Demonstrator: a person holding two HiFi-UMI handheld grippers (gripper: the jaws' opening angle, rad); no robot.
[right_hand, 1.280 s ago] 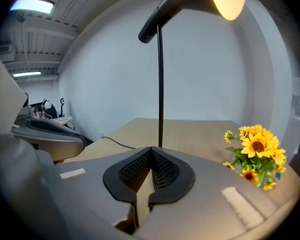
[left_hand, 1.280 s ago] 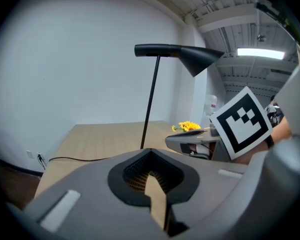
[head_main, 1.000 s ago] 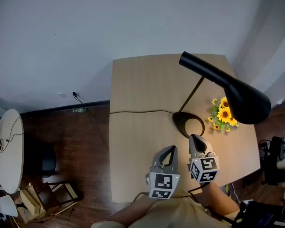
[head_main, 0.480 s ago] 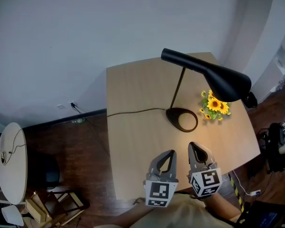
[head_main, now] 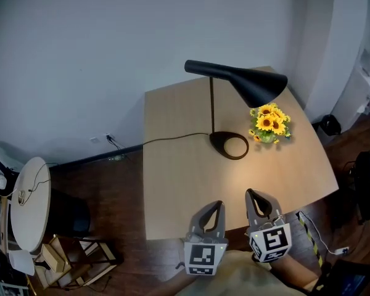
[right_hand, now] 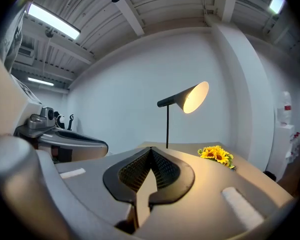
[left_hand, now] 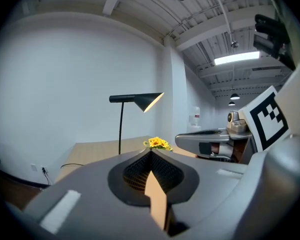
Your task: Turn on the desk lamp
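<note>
A black desk lamp (head_main: pixel 234 85) stands on the wooden table (head_main: pixel 179 165), its ring base (head_main: pixel 229 145) near the middle and its cone shade lit, throwing a glow on the tabletop. The lamp (left_hand: pixel 135 104) also shows lit in the left gripper view, and the lamp (right_hand: pixel 187 98) glows in the right gripper view. Both grippers hang at the table's near edge, well short of the lamp. My left gripper (head_main: pixel 214 205) is shut with nothing in it. My right gripper (head_main: pixel 254 195) is shut and empty too.
A small bunch of sunflowers (head_main: pixel 268 122) sits right of the lamp base. The lamp's cord (head_main: pixel 166 138) runs left off the table to a wall socket. A round white side table (head_main: pixel 28 205) stands at the far left on the dark floor.
Both grippers have drawn back from the lamp base to the table's near edge. The view has pulled away, and the lamp now casts light on the table.
</note>
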